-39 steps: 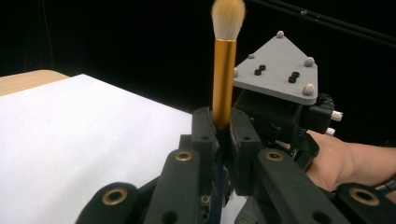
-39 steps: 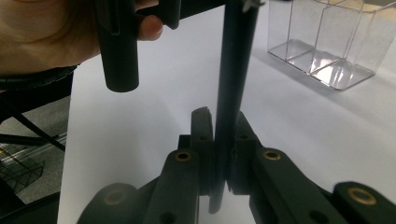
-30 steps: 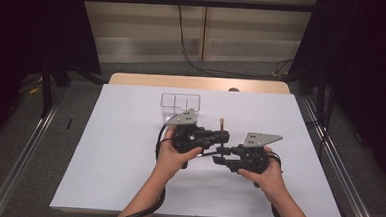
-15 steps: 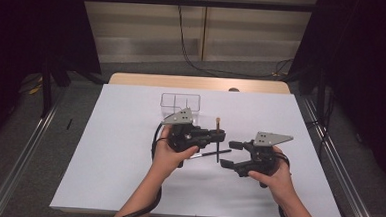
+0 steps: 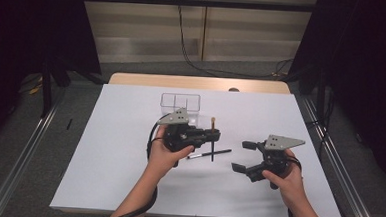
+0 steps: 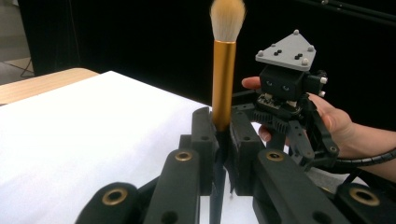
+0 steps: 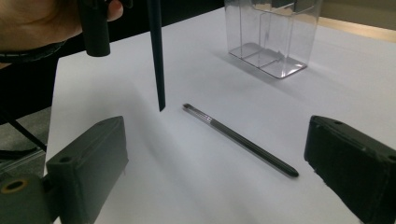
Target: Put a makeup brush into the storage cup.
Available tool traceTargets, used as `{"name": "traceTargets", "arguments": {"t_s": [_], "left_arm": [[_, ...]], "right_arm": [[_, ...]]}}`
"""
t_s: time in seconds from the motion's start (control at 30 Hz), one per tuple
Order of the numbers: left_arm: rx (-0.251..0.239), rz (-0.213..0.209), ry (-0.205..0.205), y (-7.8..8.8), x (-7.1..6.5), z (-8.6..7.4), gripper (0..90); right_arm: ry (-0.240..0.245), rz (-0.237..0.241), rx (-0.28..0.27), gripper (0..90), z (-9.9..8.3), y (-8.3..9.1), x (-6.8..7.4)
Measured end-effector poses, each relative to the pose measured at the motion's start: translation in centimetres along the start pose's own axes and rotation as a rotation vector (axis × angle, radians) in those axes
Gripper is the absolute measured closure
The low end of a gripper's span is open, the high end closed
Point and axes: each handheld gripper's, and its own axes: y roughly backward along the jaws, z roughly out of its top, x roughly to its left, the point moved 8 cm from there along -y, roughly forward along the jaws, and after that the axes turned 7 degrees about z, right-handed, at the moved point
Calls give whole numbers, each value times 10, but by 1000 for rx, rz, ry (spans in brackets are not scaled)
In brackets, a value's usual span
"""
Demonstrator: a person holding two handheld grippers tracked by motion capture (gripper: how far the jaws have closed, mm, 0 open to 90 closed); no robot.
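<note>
Jaws of the left gripper [image 6: 219,140] clamp a brush [image 6: 224,84] (bristles up); right gripper [image 7: 219,182] has just been opening, empty.

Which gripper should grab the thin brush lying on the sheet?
Right gripper: jaws open, empty, with the thin brush lying between them in its view. Left gripper is shut on the gold-handled brush.

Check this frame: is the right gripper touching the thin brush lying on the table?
Apart. The right gripper view shows the thin brush lying alone between the wide-open jaws of the right gripper, paper visible either side.
</note>
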Motion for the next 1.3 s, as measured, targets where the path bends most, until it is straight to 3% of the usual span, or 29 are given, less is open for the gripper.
{"name": "traceTargets", "arguments": {"t_s": [0.27, 1.3], "left_arm": [[-1, 8, 3, 2, 2, 1, 831], [-8, 53, 0, 12, 13, 7, 832]], "right_arm": [[20, -42, 8, 33, -7, 13, -6], [45, -88, -34, 16, -17, 45, -8]]}}
